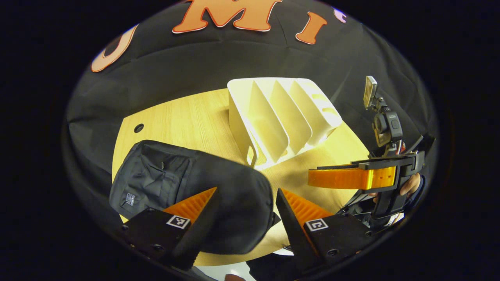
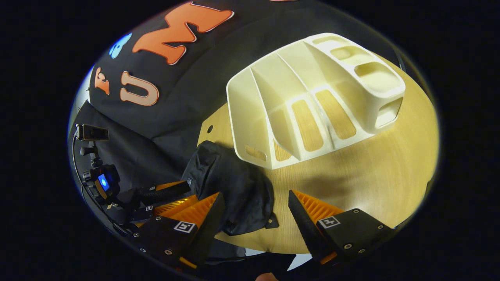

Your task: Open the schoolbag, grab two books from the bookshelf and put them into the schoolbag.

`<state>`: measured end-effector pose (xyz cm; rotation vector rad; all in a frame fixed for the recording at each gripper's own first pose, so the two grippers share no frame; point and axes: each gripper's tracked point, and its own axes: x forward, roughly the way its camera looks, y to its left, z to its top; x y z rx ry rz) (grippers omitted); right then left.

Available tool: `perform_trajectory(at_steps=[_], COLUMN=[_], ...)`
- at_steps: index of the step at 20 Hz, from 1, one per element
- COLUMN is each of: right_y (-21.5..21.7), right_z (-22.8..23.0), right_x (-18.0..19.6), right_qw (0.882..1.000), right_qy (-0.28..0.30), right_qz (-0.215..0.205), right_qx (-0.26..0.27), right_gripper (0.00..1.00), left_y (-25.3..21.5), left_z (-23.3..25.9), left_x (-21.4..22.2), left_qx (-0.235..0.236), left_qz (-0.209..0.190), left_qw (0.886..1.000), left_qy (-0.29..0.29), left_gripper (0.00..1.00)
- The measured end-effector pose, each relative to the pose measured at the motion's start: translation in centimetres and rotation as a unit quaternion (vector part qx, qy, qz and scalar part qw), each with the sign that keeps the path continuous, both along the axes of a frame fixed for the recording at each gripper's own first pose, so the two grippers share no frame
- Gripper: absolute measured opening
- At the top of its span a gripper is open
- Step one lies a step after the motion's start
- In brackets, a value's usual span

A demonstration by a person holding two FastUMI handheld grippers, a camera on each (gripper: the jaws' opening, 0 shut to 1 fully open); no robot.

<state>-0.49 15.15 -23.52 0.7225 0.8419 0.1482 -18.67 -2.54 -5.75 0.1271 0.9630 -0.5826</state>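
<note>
A black schoolbag (image 1: 183, 183) lies flat on the round wooden table (image 1: 187, 113), its flap looking closed. Behind it stands a white bookshelf (image 1: 281, 117) whose slanted slots are empty. My left gripper (image 1: 246, 191) hovers open over the bag's right half, nothing between its fingers. A hand holds my right gripper (image 1: 312, 176) to the right of the shelf's front. In the right gripper view, my right gripper (image 2: 256, 193) stands open above the bag's edge (image 2: 234, 187), with the bookshelf (image 2: 312, 97) ahead of it. The left gripper (image 2: 183, 193) shows at the left, beside the bag.
The table has a small round hole (image 1: 138, 128) near its far left rim. Bare wood (image 2: 371, 168) lies in front of and to the right of the shelf. Black cloth hangs close behind the table. The table's near edge runs just under both grippers.
</note>
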Motion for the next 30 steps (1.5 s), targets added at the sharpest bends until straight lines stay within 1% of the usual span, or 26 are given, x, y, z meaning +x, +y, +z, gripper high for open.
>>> perform_trajectory(at_steps=[2, 4, 5, 6, 9, 11, 12, 13, 15, 16, 18, 19, 20, 21, 22, 23, 25, 27, 28, 30], right_y=[-2.3, -4.7, -6.1, -7.5, -10.2, -11.8, -12.5, -13.0, -14.1, -14.5, -15.3, -15.7, -16.0, -16.3, -16.7, -16.7, -16.8, -17.2, -17.4, -17.0], right_z=[1.4, 2.3, 2.8, 3.8, 7.0, 9.5, 10.8, 12.1, 14.2, 15.2, 17.1, 18.2, 19.3, 20.3, 20.9, 21.2, 21.4, 22.4, 22.7, 22.5], right_x=[0.2, 0.1, 0.2, 0.1, 0.5, 0.3, 0.4, 0.4, 0.3, 0.3, 0.3, 0.1, 0.2, 0.0, -0.2, -0.3, -0.2, -0.3, -0.5, -0.6], right_qw=[0.999, 0.996, 0.993, 0.989, 0.979, 0.967, 0.959, 0.950, 0.932, 0.924, 0.909, 0.902, 0.895, 0.888, 0.885, 0.884, 0.881, 0.868, 0.866, 0.863], right_qy=[-0.023, -0.039, -0.050, -0.060, -0.103, -0.141, -0.162, -0.185, -0.227, -0.245, -0.282, -0.301, -0.319, -0.336, -0.346, -0.351, -0.359, -0.382, -0.383, -0.392], right_qz=[-0.005, 0.000, 0.003, 0.004, 0.003, 0.002, 0.001, 0.003, 0.004, 0.000, -0.013, -0.024, -0.036, -0.047, -0.058, -0.061, -0.070, -0.092, -0.104, -0.098], right_qx=[-0.032, -0.084, -0.109, -0.133, -0.177, -0.210, -0.231, -0.250, -0.282, -0.294, -0.306, -0.309, -0.310, -0.310, -0.306, -0.302, -0.299, -0.303, -0.303, -0.303], right_gripper=[0.98, 0.98, 0.98, 0.98, 0.98, 0.98, 0.98, 0.98, 0.98, 0.98, 0.98, 0.98, 0.98, 0.98, 0.98, 0.98, 0.98, 0.98, 0.97, 0.97], left_y=[-0.8, -1.7, -2.2, -2.7, -4.8, -5.6, -5.8, -5.8, -5.5, -5.5, -5.0, -4.3, -3.9, -3.9, -3.9, -3.9, -3.4, -2.0, -1.5, -1.2], left_z=[1.0, 2.6, 3.2, 4.0, 7.0, 8.6, 9.6, 10.9, 12.3, 12.8, 14.1, 15.0, 15.7, 15.9, 16.3, 16.8, 18.3, 20.2, 20.6, 21.2], left_x=[0.4, 1.3, 1.2, 1.2, 1.1, 0.8, 1.0, 1.3, 1.0, 1.3, 1.8, 1.3, 0.9, 0.5, 0.3, 0.1, 0.1, 0.4, 0.4, -0.2], left_qx=[0.007, 0.012, 0.011, 0.009, -0.002, -0.015, -0.017, -0.019, -0.026, -0.035, -0.048, -0.042, -0.039, -0.043, -0.052, -0.060, -0.067, -0.055, -0.047, -0.049], left_qz=[0.023, 0.044, 0.055, 0.067, 0.101, 0.127, 0.144, 0.168, 0.204, 0.217, 0.242, 0.257, 0.269, 0.273, 0.274, 0.277, 0.279, 0.286, 0.285, 0.280], left_qw=[0.999, 0.997, 0.995, 0.993, 0.985, 0.978, 0.971, 0.961, 0.946, 0.939, 0.924, 0.916, 0.910, 0.906, 0.904, 0.900, 0.890, 0.871, 0.863, 0.851], left_qy=[-0.027, -0.066, -0.082, -0.098, -0.137, -0.168, -0.189, -0.218, -0.250, -0.264, -0.291, -0.304, -0.314, -0.320, -0.325, -0.332, -0.355, -0.397, -0.414, -0.442], left_gripper=[0.92, 0.95, 0.95, 0.95, 0.95, 0.95, 0.95, 0.94, 0.94, 0.92, 0.92, 0.92, 0.92, 0.92, 0.93, 0.92, 0.92, 0.92, 0.92, 0.93])
